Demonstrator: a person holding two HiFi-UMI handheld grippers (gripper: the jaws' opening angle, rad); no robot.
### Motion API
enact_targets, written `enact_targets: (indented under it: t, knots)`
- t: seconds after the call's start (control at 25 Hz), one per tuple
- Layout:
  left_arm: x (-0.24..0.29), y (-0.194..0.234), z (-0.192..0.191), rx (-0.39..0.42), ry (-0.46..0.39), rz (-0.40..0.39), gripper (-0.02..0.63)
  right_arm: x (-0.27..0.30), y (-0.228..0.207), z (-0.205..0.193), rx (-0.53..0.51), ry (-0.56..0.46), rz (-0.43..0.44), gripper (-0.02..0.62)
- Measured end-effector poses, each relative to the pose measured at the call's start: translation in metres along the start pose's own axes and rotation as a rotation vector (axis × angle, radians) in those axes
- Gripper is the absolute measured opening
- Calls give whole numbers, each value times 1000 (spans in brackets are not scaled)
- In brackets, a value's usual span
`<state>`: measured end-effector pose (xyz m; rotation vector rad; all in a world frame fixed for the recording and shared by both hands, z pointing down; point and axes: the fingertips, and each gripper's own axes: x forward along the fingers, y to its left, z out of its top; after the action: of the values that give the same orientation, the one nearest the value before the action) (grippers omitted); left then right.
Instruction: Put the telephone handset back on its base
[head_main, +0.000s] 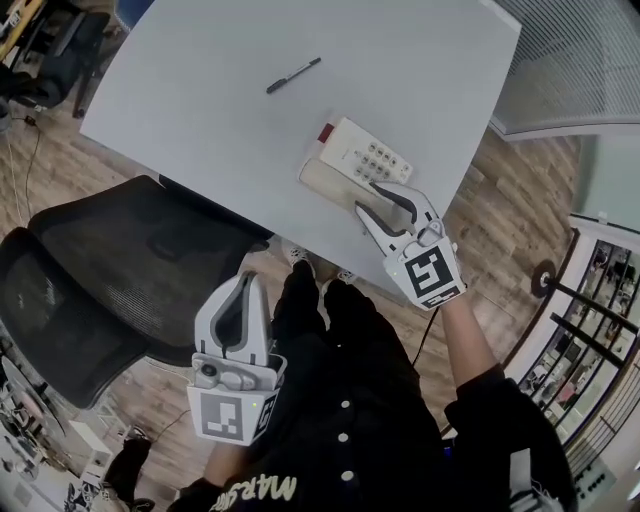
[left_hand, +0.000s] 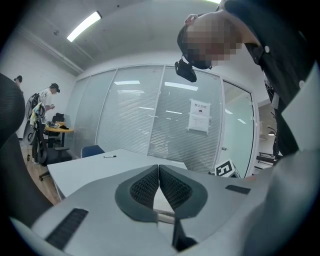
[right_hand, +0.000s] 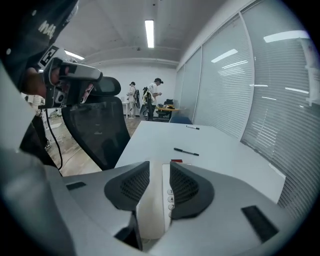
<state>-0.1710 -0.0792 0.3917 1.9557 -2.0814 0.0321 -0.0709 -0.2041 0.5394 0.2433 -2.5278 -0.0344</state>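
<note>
The cream telephone base (head_main: 362, 153) with its keypad lies near the front edge of the grey table (head_main: 200, 90). The handset (head_main: 326, 181) lies along the base's left side. My right gripper (head_main: 372, 197) reaches over the handset's near end. In the right gripper view the handset (right_hand: 152, 200) runs between the two pads of the right gripper (right_hand: 160, 172), with keypad digits (right_hand: 170, 199) showing in a gap beside the right pad, so the pads do not clamp it. My left gripper (head_main: 244, 282) hangs low over the person's lap, shut and empty; its pads (left_hand: 150, 187) meet.
A black pen (head_main: 294, 75) lies on the table beyond the phone. A black mesh office chair (head_main: 120, 270) stands to the left of the table. Glass walls with blinds (right_hand: 260, 100) border the room. People stand far off at a desk (right_hand: 150, 97).
</note>
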Motion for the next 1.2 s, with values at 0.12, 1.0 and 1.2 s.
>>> enact_targets:
  t: [0.12,1.0,1.2]
  knots:
    - [6,-9,9,17,-19,-31,17,-25,-9,16,14,-71,-51,98]
    - [38,-54,81,90,-198,-175,17,-225,-56,103,274,-552,-412,34]
    - [42,-61,100,115,-251,-195,17,-254,-69,101,306,-569,-501,34]
